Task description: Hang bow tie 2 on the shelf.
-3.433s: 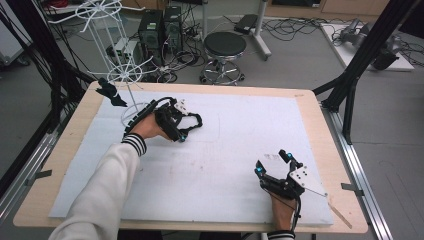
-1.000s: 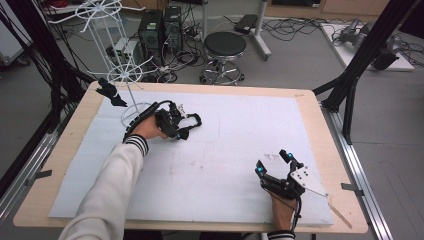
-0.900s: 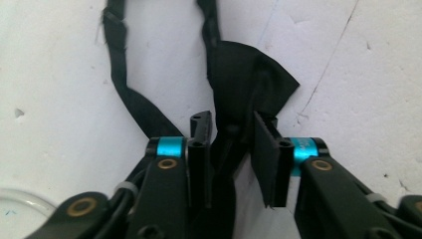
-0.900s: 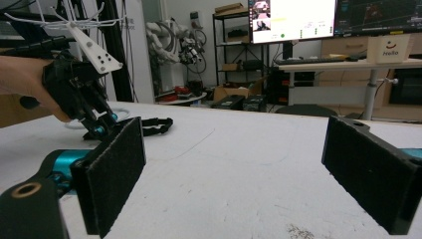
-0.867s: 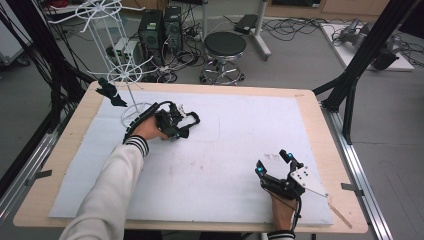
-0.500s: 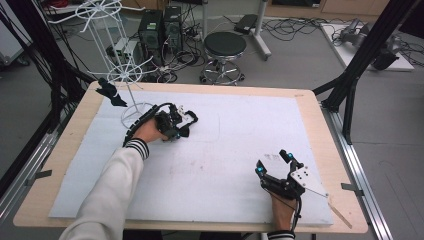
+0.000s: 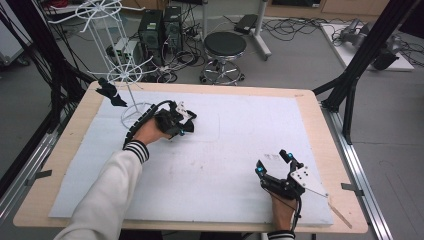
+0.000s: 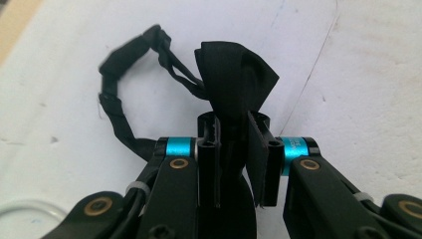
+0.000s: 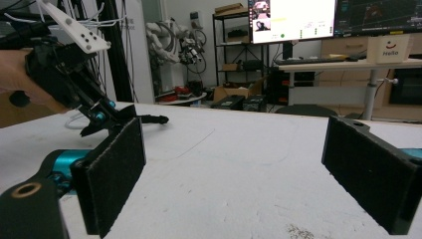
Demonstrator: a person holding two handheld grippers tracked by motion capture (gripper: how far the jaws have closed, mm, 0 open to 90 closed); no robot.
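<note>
A black strap (image 8: pixel 234 74), a flat band folded into a loop at its end, is clamped between the pads of the left gripper (image 8: pixel 234 159); its jaws have just been closing and now pinch the band, which bunches up above them. From the fold a thinner black cord (image 8: pixel 124 94) curls away to one side and lies on the white sheet (image 8: pixel 373 99) that covers the table. From above, the left gripper (image 7: pixel 181 122) and the strap sit near the far left part of the table (image 7: pixel 305 100), just beside the round base of a white wire rack (image 7: pixel 131 111) that stands at the far left corner. Another black piece (image 7: pixel 111 92) hangs on that rack. The person's left sleeve (image 7: pixel 107 192) reaches in from the near edge.

The right gripper (image 7: pixel 274 162) rests well apart from the left one, close to the near right corner, with its jaws wide apart and nothing between them. Its two pads (image 9: pixel 112 174) frame bare white sheet.
</note>
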